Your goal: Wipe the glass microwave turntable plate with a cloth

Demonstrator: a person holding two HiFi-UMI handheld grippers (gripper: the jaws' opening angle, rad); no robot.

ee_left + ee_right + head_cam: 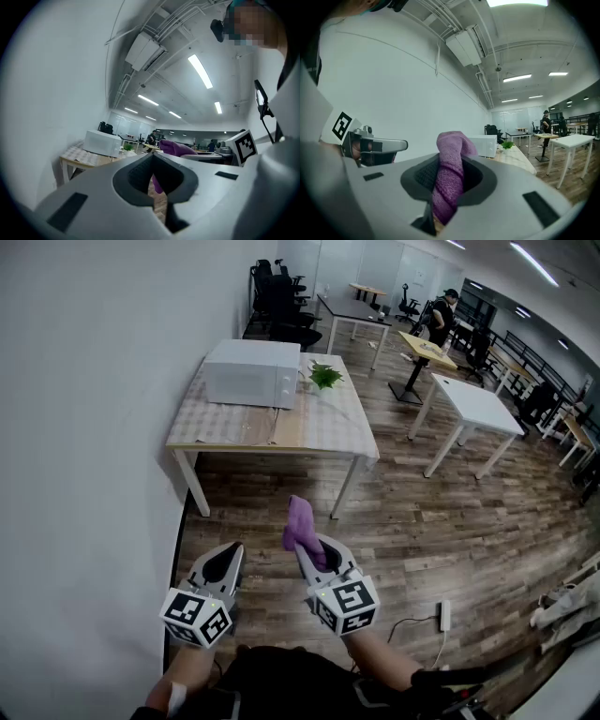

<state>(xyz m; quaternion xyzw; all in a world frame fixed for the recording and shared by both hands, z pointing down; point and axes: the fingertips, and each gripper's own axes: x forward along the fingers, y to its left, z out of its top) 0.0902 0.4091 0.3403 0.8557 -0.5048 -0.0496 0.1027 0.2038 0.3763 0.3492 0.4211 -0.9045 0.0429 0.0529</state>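
While standing well back from the bench (234, 427) at the upper left of the head view, holds both tools low near the bottom edge. Pinches a purple cloth (300, 521) in the right tool (317, 549), clamped about mid-length, with the top end poking up past the tips and flopping over. Carries the left tool (223, 563) just to the left, pressed together on nothing. Faces a white microwave (253, 373) set on the bench, with a small green plant (324, 376) just right of it.

The cloth (301, 527), lower centre, is purple; the microwave (251, 373) white, the tablecloth (225, 426) pale beige checks; the plant (324, 376) green; the floor (441, 521) brown planks.
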